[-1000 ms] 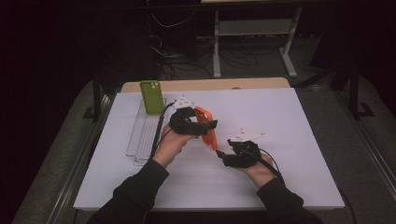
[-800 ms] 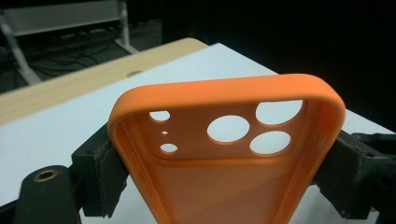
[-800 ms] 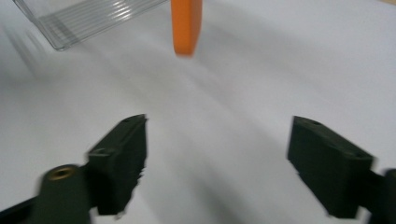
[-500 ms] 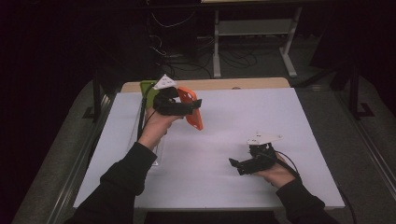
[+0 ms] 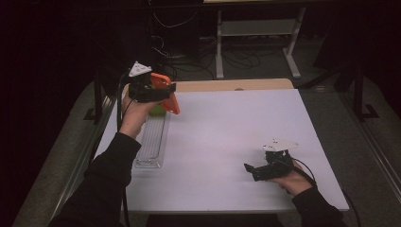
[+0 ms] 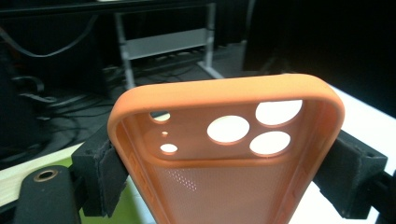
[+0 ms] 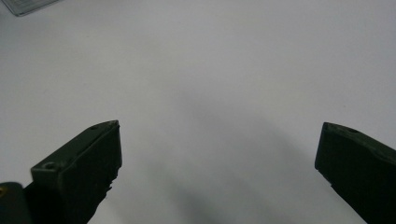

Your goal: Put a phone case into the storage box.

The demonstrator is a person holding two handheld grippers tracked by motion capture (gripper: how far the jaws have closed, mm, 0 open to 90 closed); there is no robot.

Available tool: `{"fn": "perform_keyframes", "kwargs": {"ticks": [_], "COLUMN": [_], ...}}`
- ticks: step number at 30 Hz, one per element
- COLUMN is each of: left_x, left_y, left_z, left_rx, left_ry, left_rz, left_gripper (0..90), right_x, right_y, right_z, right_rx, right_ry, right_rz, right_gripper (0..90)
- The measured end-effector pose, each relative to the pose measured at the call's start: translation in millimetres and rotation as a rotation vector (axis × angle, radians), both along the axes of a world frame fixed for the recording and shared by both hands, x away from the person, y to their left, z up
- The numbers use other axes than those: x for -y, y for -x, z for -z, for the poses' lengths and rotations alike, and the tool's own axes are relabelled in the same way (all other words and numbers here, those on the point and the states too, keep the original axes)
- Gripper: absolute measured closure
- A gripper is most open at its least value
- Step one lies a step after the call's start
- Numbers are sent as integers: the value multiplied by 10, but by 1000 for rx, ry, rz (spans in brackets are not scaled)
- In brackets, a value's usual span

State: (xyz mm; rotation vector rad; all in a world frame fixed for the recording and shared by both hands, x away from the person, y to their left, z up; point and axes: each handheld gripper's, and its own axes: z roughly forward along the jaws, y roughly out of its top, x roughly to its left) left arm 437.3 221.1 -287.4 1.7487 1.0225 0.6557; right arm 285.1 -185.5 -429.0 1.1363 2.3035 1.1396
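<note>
**Over the table's far left corner: case held aloft**

Between my left gripper's [image 5: 163, 92] jaws sits the orange phone case [image 6: 224, 154], clamped across its width, camera cutouts at the far end, raised above the clear tray [image 5: 150, 144]. Something green [image 5: 157, 109] lies just beneath. My right gripper [image 5: 253, 171] rests low near the white table's [image 5: 227, 127] front right, jaws spread wide, nothing between them.

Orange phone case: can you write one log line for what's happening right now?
left gripper: shut on orange phone case, above clear tray | right gripper: open, empty, over white table
</note>
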Motion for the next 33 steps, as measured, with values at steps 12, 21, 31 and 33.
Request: {"fn": "perform_keyframes", "kwargs": {"ticks": [12, 21, 31, 33], "left_x": [-252, -259, -203, -193], "left_y": [-202, -364, -498, -511], "left_z": [227, 496, 734, 759], "left_rx": [-40, -98, -144, -142], "left_ry": [-63, -90, -141, -143], "left_rz": [-205, -305, -374, -386], "left_gripper": [144, 142, 138, 136], "right_x": [87, 102, 80, 81], "right_y": [18, 20, 19, 18], "right_z": [-22, -26, -27, -22], "right_rx": [15, 16, 16, 12], "right_ry": [-10, -9, -5, -8], "right_rz": [22, 28, 20, 17], "right_gripper": [0, 0, 0, 0]}}
